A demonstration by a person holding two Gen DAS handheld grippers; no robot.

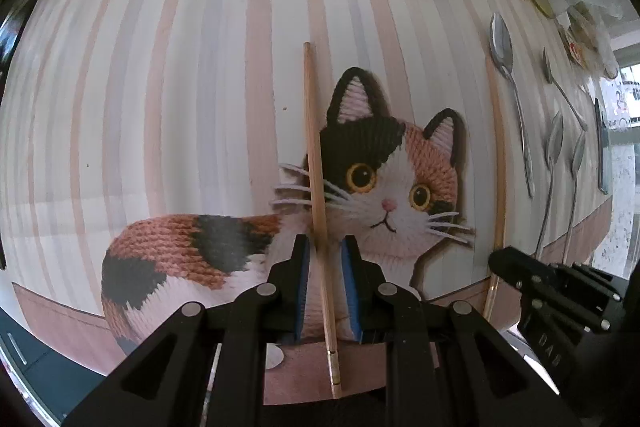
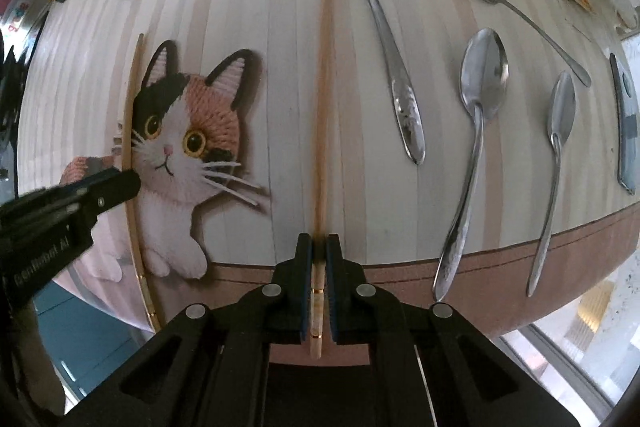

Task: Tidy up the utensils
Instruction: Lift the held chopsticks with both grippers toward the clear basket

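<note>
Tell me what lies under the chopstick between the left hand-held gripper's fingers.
Under the chopstick lies the striped placemat, with its printed calico cat crossed at the whiskers. The stretch under the left hand-held gripper is hidden.

Readable only in white print along the side of the black plastic left gripper [image 2: 68, 211]: "GenRobot AI", first letters blurred; other packet labels too blurred.

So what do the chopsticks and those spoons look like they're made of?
The chopstick in the right gripper looks like pale wood or bamboo: matte, with thin gold bands near the end. The chopstick between the left gripper fingers looks the same. The spoons look like polished steel, with mirror-like reflections.
</note>
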